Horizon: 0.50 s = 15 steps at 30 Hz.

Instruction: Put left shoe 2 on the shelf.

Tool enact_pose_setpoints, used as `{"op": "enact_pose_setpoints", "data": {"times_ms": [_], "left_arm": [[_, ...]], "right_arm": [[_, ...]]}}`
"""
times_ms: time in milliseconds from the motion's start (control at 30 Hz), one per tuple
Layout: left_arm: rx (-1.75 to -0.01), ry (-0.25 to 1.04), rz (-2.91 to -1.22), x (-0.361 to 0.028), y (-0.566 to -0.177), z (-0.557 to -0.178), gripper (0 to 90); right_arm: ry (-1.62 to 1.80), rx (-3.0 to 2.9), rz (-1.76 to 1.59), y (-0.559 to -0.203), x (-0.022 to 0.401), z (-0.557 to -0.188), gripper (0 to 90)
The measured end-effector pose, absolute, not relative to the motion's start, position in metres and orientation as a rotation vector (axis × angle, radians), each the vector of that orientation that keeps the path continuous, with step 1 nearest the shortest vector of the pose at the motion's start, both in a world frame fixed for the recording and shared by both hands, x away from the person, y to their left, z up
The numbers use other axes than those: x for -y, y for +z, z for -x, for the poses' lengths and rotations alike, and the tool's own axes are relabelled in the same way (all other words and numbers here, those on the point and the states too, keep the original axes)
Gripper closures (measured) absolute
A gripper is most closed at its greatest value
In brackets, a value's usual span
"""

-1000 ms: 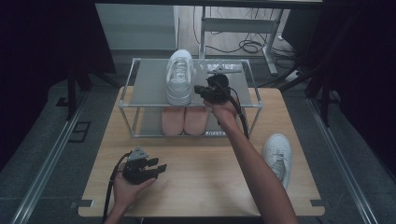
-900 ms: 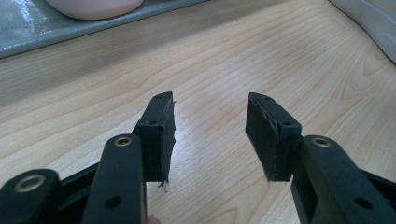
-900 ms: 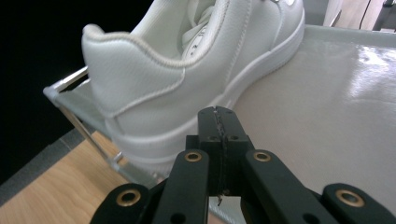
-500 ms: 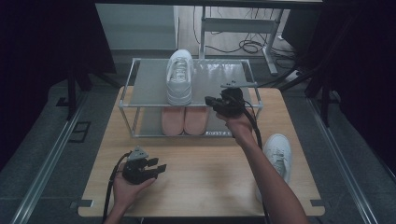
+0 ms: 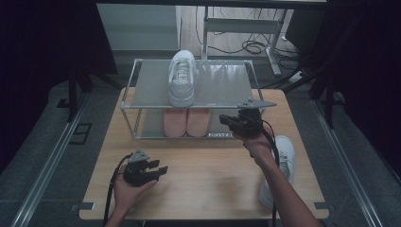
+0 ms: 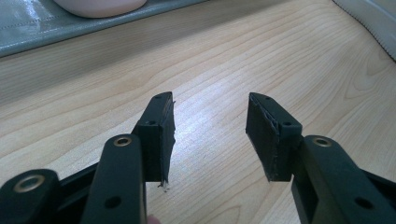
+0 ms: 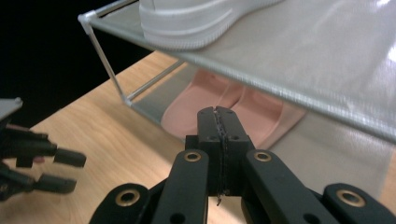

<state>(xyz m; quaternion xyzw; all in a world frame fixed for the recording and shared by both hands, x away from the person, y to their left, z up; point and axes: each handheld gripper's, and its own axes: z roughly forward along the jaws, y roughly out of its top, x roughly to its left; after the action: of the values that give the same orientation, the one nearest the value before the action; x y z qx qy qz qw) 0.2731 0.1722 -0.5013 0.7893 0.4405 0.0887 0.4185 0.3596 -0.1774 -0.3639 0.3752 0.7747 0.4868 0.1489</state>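
Observation:
A white sneaker (image 5: 182, 78) stands on the top shelf of a metal shoe rack (image 5: 142, 90). A pair of pink shoes (image 5: 187, 122) sits on the lower shelf. A second white sneaker (image 5: 285, 153) lies on the table at the right, beside my right forearm. My right gripper (image 5: 224, 121) is shut and empty, just in front of the rack's right half, pointing left. In the right gripper view its jaws (image 7: 218, 113) meet tightly, aimed at the pink shoes (image 7: 219, 105) below the white sneaker (image 7: 196, 18). My left gripper (image 5: 162, 170) rests open on the table, front left; its jaws (image 6: 210, 135) stand apart over bare wood.
The wooden table (image 5: 213, 175) extends in front of the rack. Dark curtains, metal floor rails and cables surround the table. The left gripper (image 7: 51, 170) appears at the left edge of the right gripper view.
My right gripper has come off the top shelf's right part, moving toward the person and slightly right, down to the rack's front. The left gripper has stayed put.

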Motion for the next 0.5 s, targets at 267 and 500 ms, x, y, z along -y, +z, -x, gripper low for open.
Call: {"op": "enact_pose_setpoints", "data": {"times_ms": [267, 500], "left_arm": [[-1.108, 0.221, -1.982, -0.172, -0.502, -0.273, 52.2], [-1.110, 0.221, -1.984, -0.173, -0.502, -0.273, 52.2]], "right_arm": [[1.379, -2.231, -1.090, -0.375, 0.197, -0.344, 88.9], [1.362, -2.220, -1.089, -0.380, 0.211, -0.329, 89.3]]}}
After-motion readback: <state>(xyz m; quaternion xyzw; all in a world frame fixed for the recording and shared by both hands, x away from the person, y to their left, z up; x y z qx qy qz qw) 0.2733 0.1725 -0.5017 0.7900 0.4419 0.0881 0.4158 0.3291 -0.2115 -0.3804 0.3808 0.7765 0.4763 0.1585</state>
